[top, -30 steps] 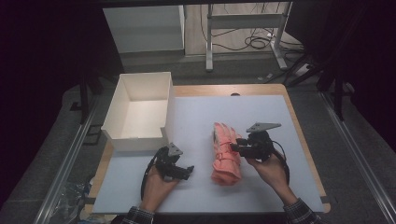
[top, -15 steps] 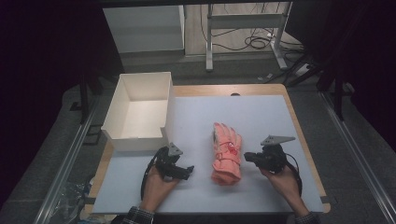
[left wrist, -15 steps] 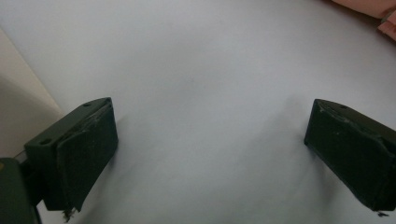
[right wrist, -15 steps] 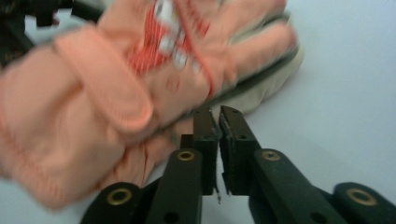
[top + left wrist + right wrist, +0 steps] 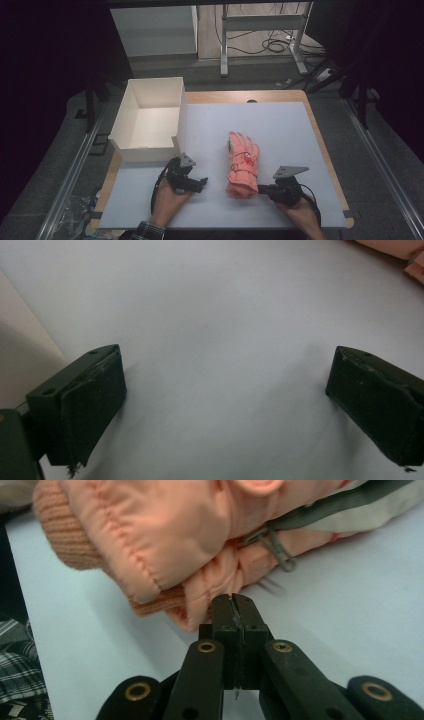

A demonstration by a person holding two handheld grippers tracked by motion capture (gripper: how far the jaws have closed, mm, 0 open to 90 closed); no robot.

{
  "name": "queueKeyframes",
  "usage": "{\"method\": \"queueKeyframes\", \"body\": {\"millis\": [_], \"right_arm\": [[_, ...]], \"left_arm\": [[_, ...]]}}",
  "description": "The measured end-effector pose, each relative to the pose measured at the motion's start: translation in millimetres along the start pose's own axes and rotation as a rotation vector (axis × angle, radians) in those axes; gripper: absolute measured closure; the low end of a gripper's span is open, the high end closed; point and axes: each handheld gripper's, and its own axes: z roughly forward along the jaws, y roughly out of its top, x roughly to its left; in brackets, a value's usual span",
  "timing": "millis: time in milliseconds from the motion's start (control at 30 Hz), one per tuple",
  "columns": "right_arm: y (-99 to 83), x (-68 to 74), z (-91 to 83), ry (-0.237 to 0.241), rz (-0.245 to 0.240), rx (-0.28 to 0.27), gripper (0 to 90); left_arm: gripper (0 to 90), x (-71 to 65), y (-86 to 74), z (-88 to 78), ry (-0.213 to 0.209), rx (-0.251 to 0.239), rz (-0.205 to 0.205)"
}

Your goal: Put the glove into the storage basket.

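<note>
Right gripper [image 5: 234, 600]: jaws pressed fully together, nothing between them, having just been closing. Tips are sitting low on the tabletop [image 5: 280, 125], just beside the cuff end of the glove [image 5: 243, 165]; whether they are touching the fabric I cannot tell. In the high view the right gripper [image 5: 263, 190] is lying to the right of the cuff, pointing at it.

Left gripper [image 5: 225, 395]: jaws standing wide apart, holding nothing, bare white surface between them. In the high view it [image 5: 200, 184] is resting near the front edge, well apart from the glove.

Glove: orange, padded, quilted, lying flat near the middle of the tabletop, fingers pointing away from the person, ribbed knit cuff [image 5: 65, 535] toward the person. A grey strap and a small metal clip [image 5: 280, 550] are showing along one side. Judging it light, soft and squashy; it will be folding and drooping when lifted, not slipping much. The cuff or the thick puckered hem beside it is looking like the best place to pinch; the gripper needs opening first.

Surface: white sheet over a wooden tabletop, smooth, matte. A white open box [image 5: 150, 120], empty, is standing at the far left, its front wall near the left gripper.

Room: dim, dark floor, a white cabinet and cables behind.
</note>
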Motion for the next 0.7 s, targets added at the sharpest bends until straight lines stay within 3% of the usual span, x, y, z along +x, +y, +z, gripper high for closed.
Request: {"method": "queueKeyframes", "body": {"millis": [700], "right_arm": [[19.6, 24.3, 36.8, 0.045, -0.062, 0.022, 88.6]], "left_arm": [[2.6, -0.1, -0.1, 0.1, 0.0, -0.001, -0.002]]}}
